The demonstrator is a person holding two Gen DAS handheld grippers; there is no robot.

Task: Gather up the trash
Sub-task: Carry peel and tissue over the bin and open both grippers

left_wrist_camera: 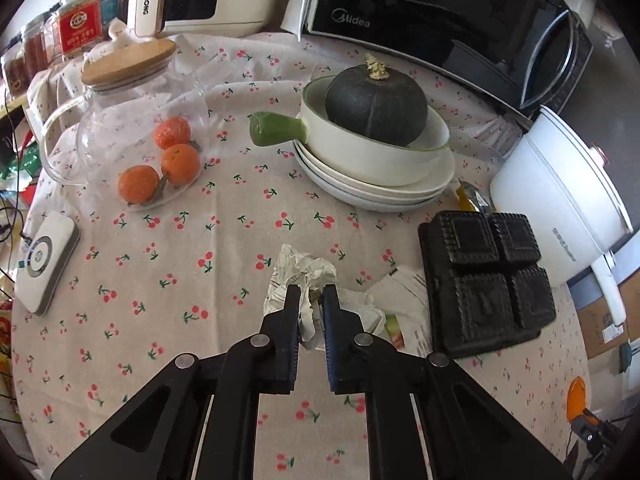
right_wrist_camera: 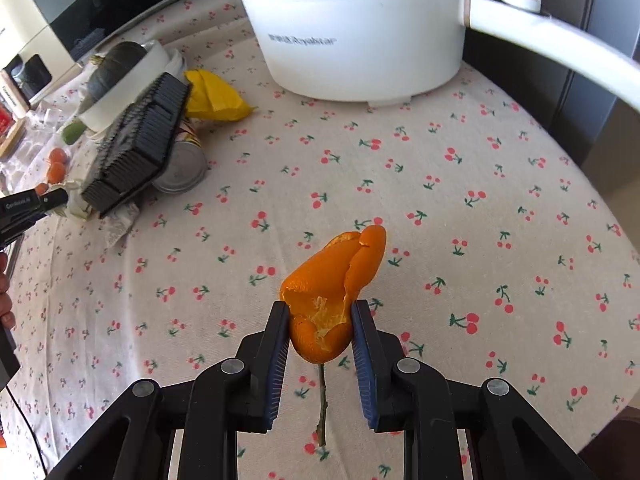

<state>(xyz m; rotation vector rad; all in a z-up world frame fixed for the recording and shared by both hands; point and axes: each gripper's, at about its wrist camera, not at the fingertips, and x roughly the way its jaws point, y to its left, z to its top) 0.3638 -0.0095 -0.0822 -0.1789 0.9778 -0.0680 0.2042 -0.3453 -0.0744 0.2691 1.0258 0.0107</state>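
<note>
Trash, left wrist view: a crumpled white paper wad (left_wrist_camera: 304, 280) with faint print lies near the table's front edge on the cherry-print tablecloth (left_wrist_camera: 224, 216). The left gripper (left_wrist_camera: 311, 294) is closed narrow on the wad, which is pinched between its ribbed blue pads (left_wrist_camera: 329, 332). Just right of it lie flat printed papers (left_wrist_camera: 404, 300) and a black moulded plastic tray (left_wrist_camera: 486, 280) with four square pockets. Toward the far edge stands a black microwave (left_wrist_camera: 440, 12) marked "Midea".

Right wrist view: the right gripper (right_wrist_camera: 320, 314) clamps a curled, glossy orange peel (right_wrist_camera: 332, 292), raised above the cloth. A thin twig (right_wrist_camera: 322, 404) lies below it. A white pot (right_wrist_camera: 360, 28) at the far edge reads "Royalstar".
</note>
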